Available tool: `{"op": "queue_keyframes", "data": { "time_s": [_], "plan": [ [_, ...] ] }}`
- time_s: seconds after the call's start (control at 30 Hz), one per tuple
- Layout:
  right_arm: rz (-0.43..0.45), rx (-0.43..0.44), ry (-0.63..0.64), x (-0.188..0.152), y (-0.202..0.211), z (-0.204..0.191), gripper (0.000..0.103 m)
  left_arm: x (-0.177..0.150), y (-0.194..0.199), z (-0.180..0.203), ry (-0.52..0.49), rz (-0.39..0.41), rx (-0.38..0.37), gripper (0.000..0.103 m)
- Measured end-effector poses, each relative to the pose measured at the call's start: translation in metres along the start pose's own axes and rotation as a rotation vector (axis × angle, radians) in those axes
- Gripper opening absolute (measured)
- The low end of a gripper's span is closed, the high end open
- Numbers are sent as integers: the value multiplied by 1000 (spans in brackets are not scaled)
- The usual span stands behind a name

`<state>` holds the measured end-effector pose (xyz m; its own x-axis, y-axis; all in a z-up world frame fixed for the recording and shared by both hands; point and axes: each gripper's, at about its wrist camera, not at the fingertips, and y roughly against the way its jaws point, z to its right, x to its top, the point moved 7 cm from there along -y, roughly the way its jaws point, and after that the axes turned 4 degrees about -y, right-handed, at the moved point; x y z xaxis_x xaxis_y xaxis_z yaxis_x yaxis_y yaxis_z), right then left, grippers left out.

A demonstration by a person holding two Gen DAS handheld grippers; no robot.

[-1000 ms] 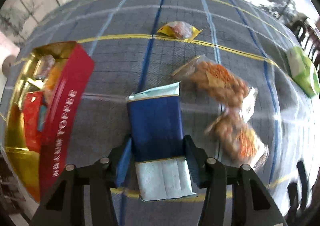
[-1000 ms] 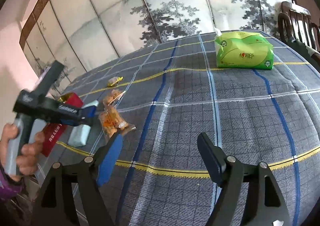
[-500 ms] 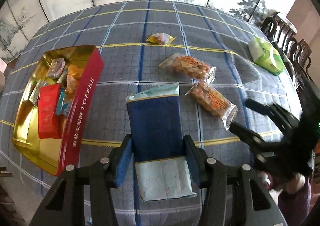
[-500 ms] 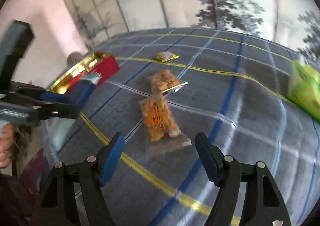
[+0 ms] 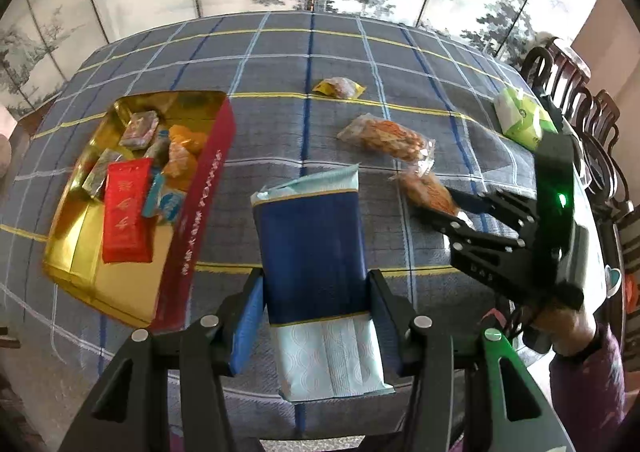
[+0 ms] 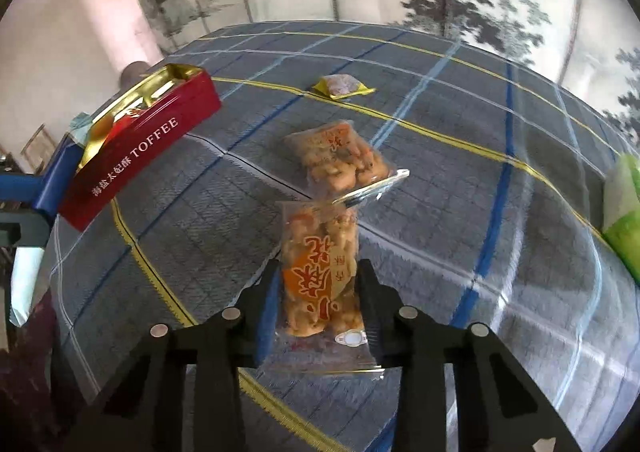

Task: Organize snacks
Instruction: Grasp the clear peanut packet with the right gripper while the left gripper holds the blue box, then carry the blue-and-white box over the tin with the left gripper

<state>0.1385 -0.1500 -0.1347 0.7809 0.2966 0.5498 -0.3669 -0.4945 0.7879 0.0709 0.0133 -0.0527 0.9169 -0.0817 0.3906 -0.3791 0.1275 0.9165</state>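
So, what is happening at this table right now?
A person is sorting snacks with a hand-held gripper in each hand. The left gripper holds a blue and pale packet above the checked tablecloth. The right gripper is closed around a clear bag of orange snacks. A second similar bag and a small yellow packet lie on the cloth. The red toffee tin stands open to the left, already partly filled.
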Motion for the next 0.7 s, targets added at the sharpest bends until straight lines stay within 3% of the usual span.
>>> {"op": "queue_keyframes", "data": {
  "time_s": [0.13, 0.33, 0.5, 0.7],
  "plan": [
    [78, 24, -105, -25, 37, 1, 34, -5, 13, -14, 14, 23, -1, 51],
    [223, -68, -320, -52, 90, 47, 34, -14, 27, -35, 28, 49, 22, 52],
    [237, -165, -464, -59, 96, 94, 34, -21, 33, -54, 53, 62, 32, 51],
    [199, -229, -517, -69, 82, 113, 34, -26, 39, -79, 69, 80, 72, 51]
  ]
}}
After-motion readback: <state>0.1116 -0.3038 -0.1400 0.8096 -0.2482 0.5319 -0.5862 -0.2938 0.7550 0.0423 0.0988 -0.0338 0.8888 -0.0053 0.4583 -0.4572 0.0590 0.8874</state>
